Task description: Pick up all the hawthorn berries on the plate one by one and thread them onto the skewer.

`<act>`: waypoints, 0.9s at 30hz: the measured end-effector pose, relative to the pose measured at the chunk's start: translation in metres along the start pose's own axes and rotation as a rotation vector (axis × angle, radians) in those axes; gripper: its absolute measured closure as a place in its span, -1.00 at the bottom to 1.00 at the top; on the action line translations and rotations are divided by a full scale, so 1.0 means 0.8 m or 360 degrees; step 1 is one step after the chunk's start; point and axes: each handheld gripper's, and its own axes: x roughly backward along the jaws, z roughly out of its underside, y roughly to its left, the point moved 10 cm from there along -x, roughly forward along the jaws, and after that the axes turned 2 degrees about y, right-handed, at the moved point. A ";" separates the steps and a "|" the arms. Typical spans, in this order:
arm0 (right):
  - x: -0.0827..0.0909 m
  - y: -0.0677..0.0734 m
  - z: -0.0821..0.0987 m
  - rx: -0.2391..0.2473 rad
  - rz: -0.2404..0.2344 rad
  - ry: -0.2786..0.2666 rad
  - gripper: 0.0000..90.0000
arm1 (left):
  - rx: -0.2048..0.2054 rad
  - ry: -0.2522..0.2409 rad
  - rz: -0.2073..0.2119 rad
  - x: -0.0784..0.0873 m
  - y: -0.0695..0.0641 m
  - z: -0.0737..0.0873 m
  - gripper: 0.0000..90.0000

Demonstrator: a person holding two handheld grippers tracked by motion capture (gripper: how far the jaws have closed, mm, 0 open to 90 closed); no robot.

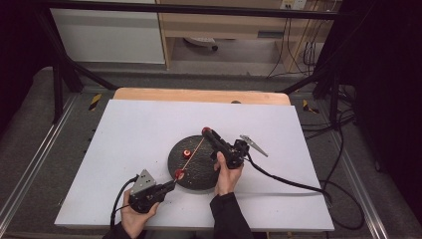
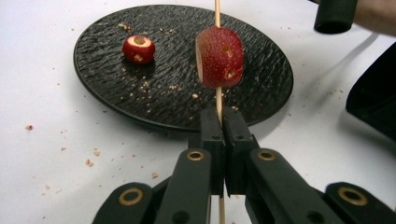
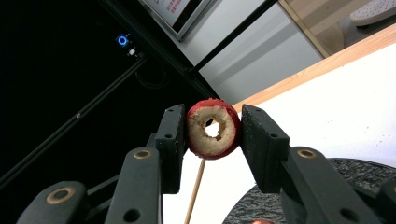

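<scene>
Holding the skewer [image 2: 218, 100] at its near end, your left tool [image 1: 170, 185] is clamped shut on it beside the plate's [image 1: 175, 159] front rim; your right tool [image 3: 212, 132] grips a cored red fruit [image 3: 213, 128] at the far tip. Misalignment could snap the stick. One threaded fruit [image 2: 220, 56] sits ahead; a loose piece [image 2: 138, 48] lies on the plate mid-bench.

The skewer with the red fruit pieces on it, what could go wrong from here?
The left gripper pinches the thin wooden skewer near its end, so side force from the right gripper could bend or snap it. The cored fruit piece held by the right gripper is soft-looking; squeezing may crumble it, as the crumbs on the black plate suggest. The threaded fruit piece could slide down toward the left gripper.
</scene>
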 end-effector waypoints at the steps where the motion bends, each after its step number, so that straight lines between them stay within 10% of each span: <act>1: 0.000 0.000 0.000 -0.0007 -0.0003 -0.0005 0.37 | 0.0005 -0.0005 -0.0002 -0.001 -0.001 -0.001 0.96; 27: 0.005 0.006 0.017 -0.0024 -0.0062 0.0051 0.37 | 0.0068 -0.0035 -0.0026 -0.025 -0.005 -0.043 0.96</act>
